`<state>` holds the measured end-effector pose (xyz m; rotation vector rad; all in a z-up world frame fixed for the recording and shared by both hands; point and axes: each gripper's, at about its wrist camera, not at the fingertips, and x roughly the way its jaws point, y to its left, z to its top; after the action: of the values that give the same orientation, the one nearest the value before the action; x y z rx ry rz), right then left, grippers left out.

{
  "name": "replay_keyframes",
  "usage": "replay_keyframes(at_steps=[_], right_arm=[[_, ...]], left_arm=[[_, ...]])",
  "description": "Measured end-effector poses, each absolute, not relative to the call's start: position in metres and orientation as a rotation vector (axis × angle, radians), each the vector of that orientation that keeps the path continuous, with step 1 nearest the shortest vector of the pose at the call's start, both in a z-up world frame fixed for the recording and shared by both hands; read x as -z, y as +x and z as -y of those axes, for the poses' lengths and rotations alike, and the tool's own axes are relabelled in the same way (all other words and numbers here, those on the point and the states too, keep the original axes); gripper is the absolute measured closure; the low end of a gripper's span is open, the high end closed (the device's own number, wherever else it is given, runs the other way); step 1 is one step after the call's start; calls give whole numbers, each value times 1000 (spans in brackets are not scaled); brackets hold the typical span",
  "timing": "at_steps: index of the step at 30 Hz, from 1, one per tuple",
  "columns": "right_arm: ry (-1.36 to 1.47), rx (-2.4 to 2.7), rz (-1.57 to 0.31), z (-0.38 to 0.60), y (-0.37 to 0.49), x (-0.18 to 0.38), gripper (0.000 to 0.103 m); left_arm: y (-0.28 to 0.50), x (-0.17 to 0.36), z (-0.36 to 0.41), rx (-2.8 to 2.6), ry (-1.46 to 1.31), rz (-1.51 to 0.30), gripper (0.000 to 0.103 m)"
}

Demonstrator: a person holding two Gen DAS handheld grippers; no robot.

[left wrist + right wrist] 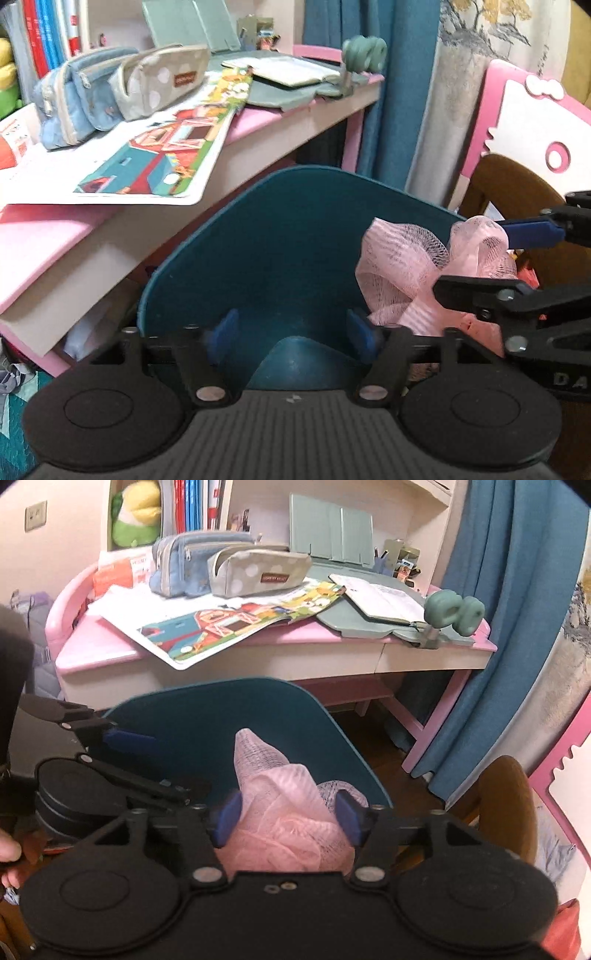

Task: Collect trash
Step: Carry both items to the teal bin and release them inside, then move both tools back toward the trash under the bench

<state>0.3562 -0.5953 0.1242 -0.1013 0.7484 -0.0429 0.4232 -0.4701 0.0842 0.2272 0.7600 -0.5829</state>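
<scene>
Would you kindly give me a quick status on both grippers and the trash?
Left gripper open, empty. Right gripper open, straddling the pink mesh. Mesh sits in the teal bin. Nothing in the way.

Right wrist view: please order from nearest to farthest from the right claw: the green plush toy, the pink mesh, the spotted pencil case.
1. Pink mesh: between the fingers of the right claw, over the teal bin.
2. Spotted pencil case: on the pink desk, beyond the bin.
3. Green plush toy: on the shelf, upper left, behind the desk.
</scene>
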Motion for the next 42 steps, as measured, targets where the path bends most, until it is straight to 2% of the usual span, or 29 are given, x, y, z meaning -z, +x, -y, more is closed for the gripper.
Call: replay_keyframes(at_steps=[4,7,18,31,42], right_arm=[[-113,37,-732,591,347,-130,35],[-117,28,-713,585,339,-136,31],[-141,-32,-651,543,300,-162,25],[-155,-168,-628,454,263,-164,20],[-148,-342,-656,347,261,-121,7]], left_arm=[[420,-90,463,575,209,-752,32],[414,-97,456,569,194,-743,24],[377,-125,407,553,161,-696,23],[325,-134,291,470,106,-681,23],[277,-110,163,329,53,-672,19]])
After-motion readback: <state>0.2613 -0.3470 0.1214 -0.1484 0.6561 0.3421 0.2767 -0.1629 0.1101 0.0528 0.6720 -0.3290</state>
